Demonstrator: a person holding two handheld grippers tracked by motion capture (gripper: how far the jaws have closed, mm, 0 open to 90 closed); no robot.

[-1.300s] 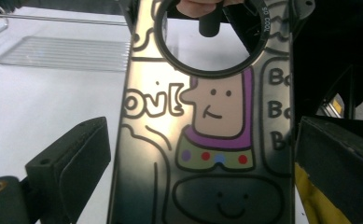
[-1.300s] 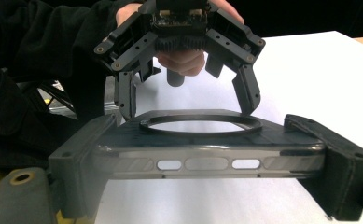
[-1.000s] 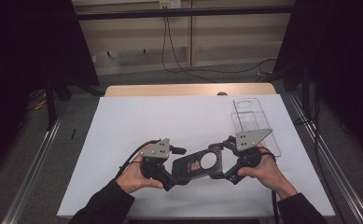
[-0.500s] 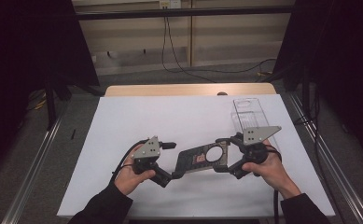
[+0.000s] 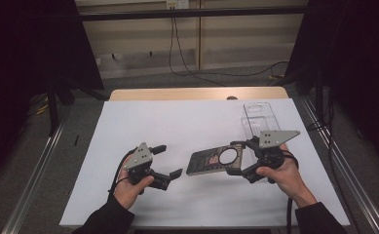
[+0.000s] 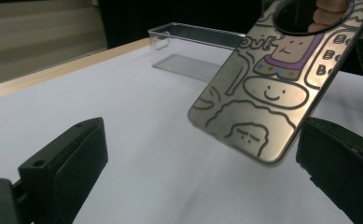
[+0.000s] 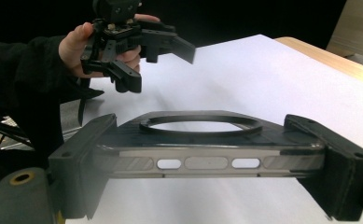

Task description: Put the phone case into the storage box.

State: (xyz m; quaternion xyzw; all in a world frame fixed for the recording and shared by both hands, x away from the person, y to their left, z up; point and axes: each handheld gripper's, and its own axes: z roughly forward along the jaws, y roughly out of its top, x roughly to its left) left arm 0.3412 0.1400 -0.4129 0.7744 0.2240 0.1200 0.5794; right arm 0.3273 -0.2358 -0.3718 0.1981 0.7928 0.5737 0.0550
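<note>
My left gripper (image 5: 166, 160) sits at the left of the high view with its jaws spread wide and holding nothing, well apart from the near end of the phone case (image 5: 211, 161). I judge the step in hand to be carrying the case, alone in the right gripper, toward the clear plastic box (image 5: 258, 115) at the far right of the white table sheet (image 5: 177, 122).

To do this well:
1. I keep the left gripper open and low, out of the travel path.
2. I hold the case level; it juts out leftward from the grip, so a fast swing could twist it loose.
3. I move slowly toward the box.

My right gripper (image 5: 238, 158) is pressed onto the case's camera-hole end, holding it just above the sheet.

View differences: the left gripper view shows the printed cartoon figures on the case (image 6: 268, 88) and the box (image 6: 202, 37) behind it, which the high view renders too small to read. The right gripper view shows the case edge-on (image 7: 207, 161), its side slots clamped between both pads, and the left gripper (image 7: 165, 46) open beyond it.
</note>
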